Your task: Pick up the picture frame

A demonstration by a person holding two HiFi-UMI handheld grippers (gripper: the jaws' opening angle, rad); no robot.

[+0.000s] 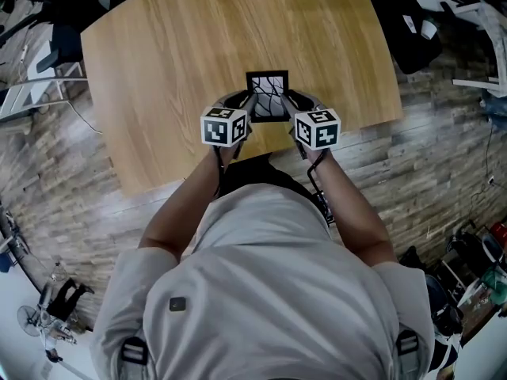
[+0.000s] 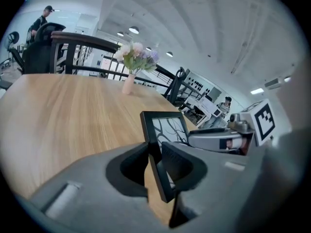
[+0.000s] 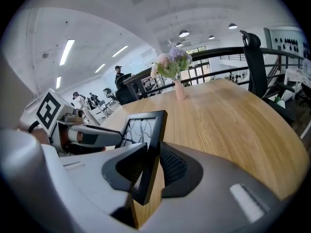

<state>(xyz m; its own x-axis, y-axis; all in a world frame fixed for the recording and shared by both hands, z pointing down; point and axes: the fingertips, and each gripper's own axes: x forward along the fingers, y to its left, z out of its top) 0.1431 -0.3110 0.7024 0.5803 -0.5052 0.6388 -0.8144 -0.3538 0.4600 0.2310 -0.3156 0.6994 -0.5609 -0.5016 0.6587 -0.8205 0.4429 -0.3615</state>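
Observation:
A small black picture frame (image 1: 268, 96) with a branch drawing hangs above the wooden table (image 1: 174, 62), near its front edge, held from both sides. My left gripper (image 1: 247, 103) is shut on the frame's left edge (image 2: 156, 149), the rail clamped between its pads. On the opposite side my right gripper (image 1: 290, 101) is shut on the right edge (image 3: 151, 154). Each gripper view shows the other gripper across the frame: the right one (image 2: 218, 141) and the left one (image 3: 85, 137). The frame stands roughly upright, clear of the tabletop.
A pink vase of flowers (image 3: 176, 76) stands at the table's far edge, also visible as the vase (image 2: 129, 79). Black office chairs (image 3: 255, 57) and railings ring the table. Chairs, cables and gear (image 1: 444, 22) crowd the plank floor around it.

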